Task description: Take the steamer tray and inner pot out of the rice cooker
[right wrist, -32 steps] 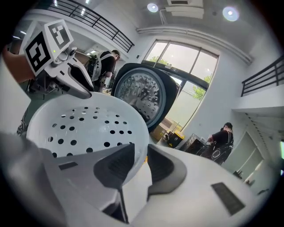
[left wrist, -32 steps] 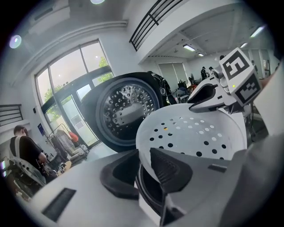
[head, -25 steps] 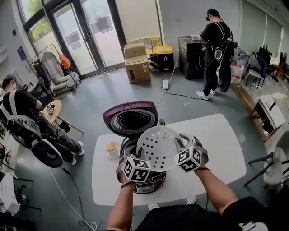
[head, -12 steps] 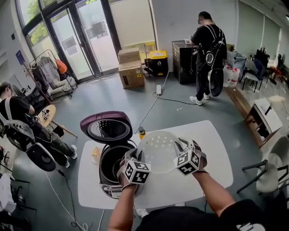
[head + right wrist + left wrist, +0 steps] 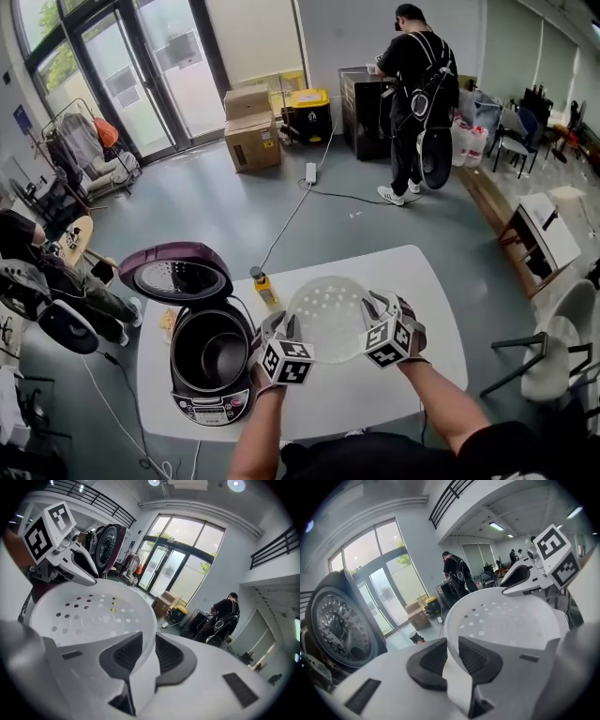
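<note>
The white, round plastic steamer tray point(image 5: 328, 317), shallow as a bowl and pierced with rows of small holes across its floor, is out of the cooker and hangs between the two grippers, over the white rectangular table point(image 5: 422, 281). To the left gripper's left stands the dark purple rice cooker point(image 5: 208, 375) with its lid point(image 5: 178, 273) thrown back, and the dark metal inner pot point(image 5: 216, 352) sits inside it. A small yellow-labelled bottle point(image 5: 263, 285) stands on the table just beyond the left gripper. Past the table, the grey floor runs to tall glass doors point(image 5: 141, 75), with brown cardboard boxes point(image 5: 251, 131) beside them and a person in black point(image 5: 417, 94) standing at a dark cabinet. The left gripper point(image 5: 279, 325) has its jaws drawn narrow, black ribbed pads pinching the tray's near rim on that side. The right gripper point(image 5: 376, 307) does the same on the opposite rim, its jaws close together with the thin white wall clamped between them.
</note>
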`<act>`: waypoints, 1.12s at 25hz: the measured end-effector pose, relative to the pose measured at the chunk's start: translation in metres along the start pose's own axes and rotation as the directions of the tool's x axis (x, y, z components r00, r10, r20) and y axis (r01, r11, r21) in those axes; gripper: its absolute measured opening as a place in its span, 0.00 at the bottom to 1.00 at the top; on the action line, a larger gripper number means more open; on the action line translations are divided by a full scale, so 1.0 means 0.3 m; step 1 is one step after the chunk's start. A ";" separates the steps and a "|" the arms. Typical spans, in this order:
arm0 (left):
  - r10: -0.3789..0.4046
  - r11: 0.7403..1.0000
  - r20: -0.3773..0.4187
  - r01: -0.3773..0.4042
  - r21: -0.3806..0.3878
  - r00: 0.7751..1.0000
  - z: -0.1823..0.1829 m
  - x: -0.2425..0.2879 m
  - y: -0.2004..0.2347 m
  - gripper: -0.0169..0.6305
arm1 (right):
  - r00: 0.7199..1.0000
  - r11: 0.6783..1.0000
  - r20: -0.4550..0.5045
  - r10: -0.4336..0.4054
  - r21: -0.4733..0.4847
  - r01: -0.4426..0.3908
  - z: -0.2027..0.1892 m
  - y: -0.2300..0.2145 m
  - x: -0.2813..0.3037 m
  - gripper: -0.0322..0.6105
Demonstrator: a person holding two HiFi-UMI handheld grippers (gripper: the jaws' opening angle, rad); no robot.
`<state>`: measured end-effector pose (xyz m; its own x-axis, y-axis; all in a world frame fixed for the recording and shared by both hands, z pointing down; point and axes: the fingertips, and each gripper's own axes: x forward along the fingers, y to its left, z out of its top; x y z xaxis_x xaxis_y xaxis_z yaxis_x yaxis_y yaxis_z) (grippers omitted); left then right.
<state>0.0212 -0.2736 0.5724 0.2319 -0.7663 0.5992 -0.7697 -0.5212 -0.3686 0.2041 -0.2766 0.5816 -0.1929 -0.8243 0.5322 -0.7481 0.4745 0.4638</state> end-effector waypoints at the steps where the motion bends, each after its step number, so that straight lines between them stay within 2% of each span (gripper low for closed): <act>1: 0.004 1.000 0.009 -0.004 -0.004 1.000 -0.002 0.031 -0.012 0.15 | 1.000 1.000 0.000 -0.004 0.000 0.004 -0.026 -0.007 0.021 0.19; 8: 0.022 0.998 0.008 -0.021 -0.056 1.000 -0.067 0.222 -0.078 0.13 | 1.000 1.000 -0.014 -0.004 0.031 0.005 -0.177 -0.002 0.174 0.19; 17: 0.044 0.995 -0.062 -0.049 -0.084 0.997 -0.205 0.451 -0.162 0.13 | 0.998 1.000 -0.056 0.017 0.021 -0.016 -0.355 0.043 0.370 0.18; 28: 0.042 0.994 -0.113 -0.053 -0.097 0.993 -0.319 0.590 -0.206 0.13 | 0.995 0.998 -0.085 0.057 -0.018 -0.058 -0.449 0.096 0.505 0.19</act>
<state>0.0528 -0.3410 0.7693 0.1312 -0.7400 0.6597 -0.8352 -0.4410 -0.3287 0.2389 -0.3464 0.7711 -0.1805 -0.7670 0.6158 -0.7237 0.5275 0.4449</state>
